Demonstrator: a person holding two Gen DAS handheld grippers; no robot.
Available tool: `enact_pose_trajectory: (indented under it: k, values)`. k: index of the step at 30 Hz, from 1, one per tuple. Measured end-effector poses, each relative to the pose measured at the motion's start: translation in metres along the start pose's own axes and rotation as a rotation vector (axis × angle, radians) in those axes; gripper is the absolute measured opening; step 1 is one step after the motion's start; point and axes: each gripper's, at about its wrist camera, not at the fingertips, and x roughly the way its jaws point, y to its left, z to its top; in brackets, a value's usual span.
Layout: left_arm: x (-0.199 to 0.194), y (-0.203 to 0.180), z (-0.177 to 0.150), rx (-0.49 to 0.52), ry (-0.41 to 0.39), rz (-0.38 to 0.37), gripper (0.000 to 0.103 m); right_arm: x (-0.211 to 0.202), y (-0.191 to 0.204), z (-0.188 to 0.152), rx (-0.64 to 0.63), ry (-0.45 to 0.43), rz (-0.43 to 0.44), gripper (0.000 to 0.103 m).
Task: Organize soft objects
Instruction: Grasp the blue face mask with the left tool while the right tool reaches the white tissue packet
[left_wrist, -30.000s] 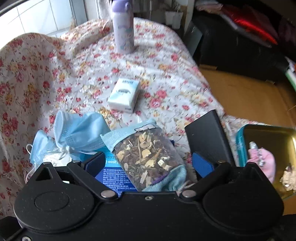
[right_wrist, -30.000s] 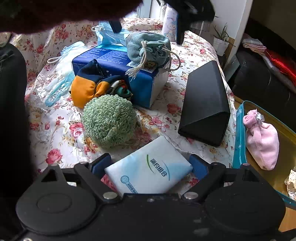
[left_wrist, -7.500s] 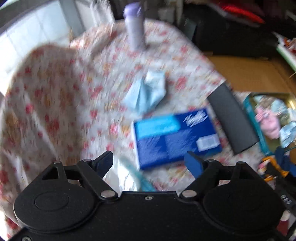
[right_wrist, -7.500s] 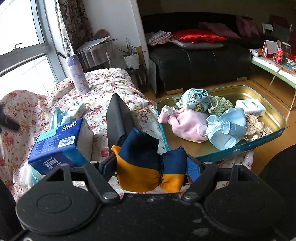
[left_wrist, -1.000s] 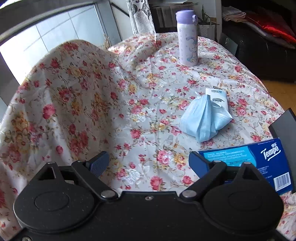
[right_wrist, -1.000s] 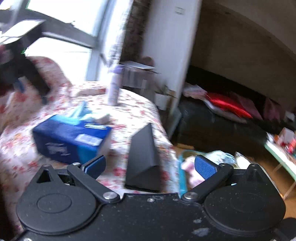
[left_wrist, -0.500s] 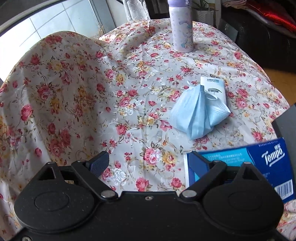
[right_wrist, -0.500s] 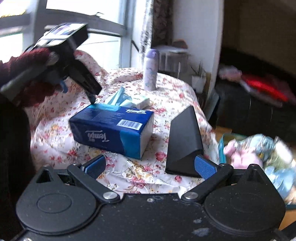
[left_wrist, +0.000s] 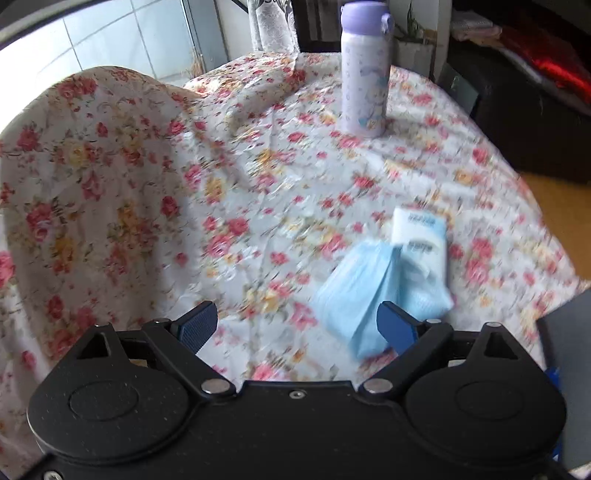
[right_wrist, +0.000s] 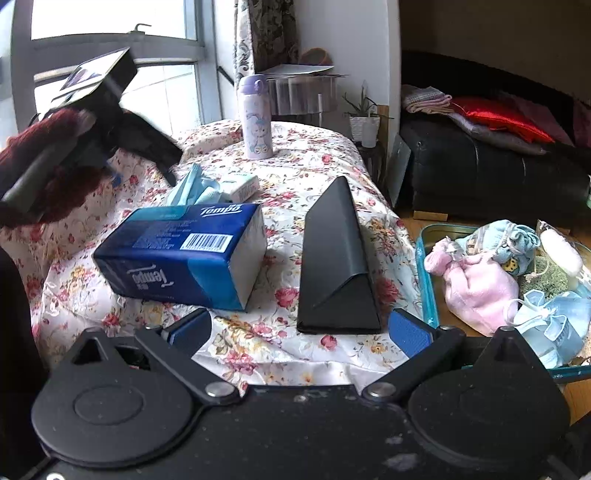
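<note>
The left gripper (left_wrist: 298, 325) angled steeply down over the floral cloth (left_wrist: 240, 192), jaws spread wide and empty, with the crumpled blue face mask (left_wrist: 360, 291) lying on the cloth just ahead of its right finger, against a small white tissue pack (left_wrist: 419, 236) whose print was too blurred to read. The right gripper (right_wrist: 300, 332) tilted more gently over the same cloth, likewise wide apart and holding nothing. Ahead of it lay a blue tissue box (right_wrist: 184, 254) marked "Tempo" with a barcode, beside a black triangular case (right_wrist: 334, 258), and the teal tray (right_wrist: 424, 266) of soft pouches stood to the right.
</note>
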Motion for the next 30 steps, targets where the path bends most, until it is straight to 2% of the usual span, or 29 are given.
enact_pose_trajectory:
  k: [5,9,16,19,26,30]
  values:
    - [0.010,-0.004,0.003,-0.007,-0.040,-0.033,0.091,-0.007,0.015,-0.003,-0.089,-0.037,0.003,0.102]
    - [0.019,-0.006,0.002,-0.004,-0.020,-0.093,0.091,-0.013,0.029,-0.006,-0.163,-0.047,-0.006,0.102]
    - [0.022,-0.018,0.000,0.058,-0.046,-0.110,0.092,0.000,0.038,-0.003,0.001,0.076,0.006,0.102]
    - [0.029,-0.019,0.000,0.063,-0.015,-0.123,0.095,0.007,0.043,0.002,0.054,0.110,0.003,0.102]
    - [0.046,-0.008,0.002,-0.021,0.084,-0.188,0.095,0.012,0.051,0.028,-0.002,0.083,0.011,0.102]
    - [0.035,-0.005,0.003,-0.042,0.050,-0.219,0.095,0.013,0.052,0.038,-0.018,0.062,0.009,0.102]
